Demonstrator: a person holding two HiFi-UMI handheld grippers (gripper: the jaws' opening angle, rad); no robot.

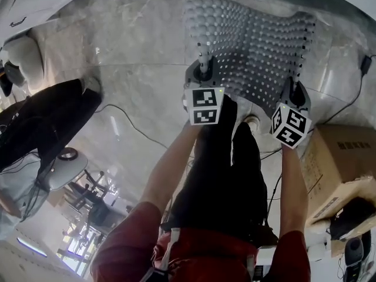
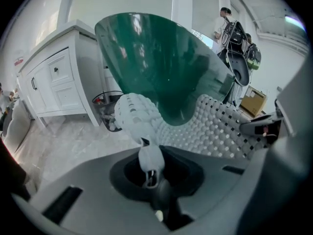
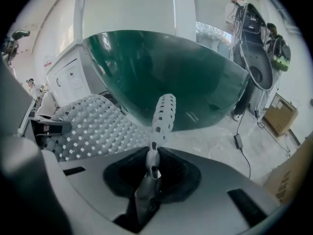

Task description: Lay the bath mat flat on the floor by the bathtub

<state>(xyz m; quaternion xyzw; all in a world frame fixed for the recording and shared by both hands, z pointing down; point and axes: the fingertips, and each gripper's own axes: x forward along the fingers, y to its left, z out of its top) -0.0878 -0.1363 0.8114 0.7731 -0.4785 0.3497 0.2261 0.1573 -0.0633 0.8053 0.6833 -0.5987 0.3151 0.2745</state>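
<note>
We had the mat gripped at its near corners, the jaws of the left gripper and right gripper closed on it, spread above the floor beside the tub; lowering and releasing seemingly remained.

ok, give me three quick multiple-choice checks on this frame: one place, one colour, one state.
1. Where in the head view is the cardboard box?
A) left edge
B) right edge
C) top centre

2. What colour is the outside of the bathtub?
A) dark green
B) white
C) red

3. How is the bath mat held?
A) lying free
B) by one gripper
C) by both grippers

Answers:
1 B: the box sits against the right border.
2 A: both gripper views show a dark green shell.
3 C: the left gripper and the right gripper are each shut on the mat's near edge.
</note>
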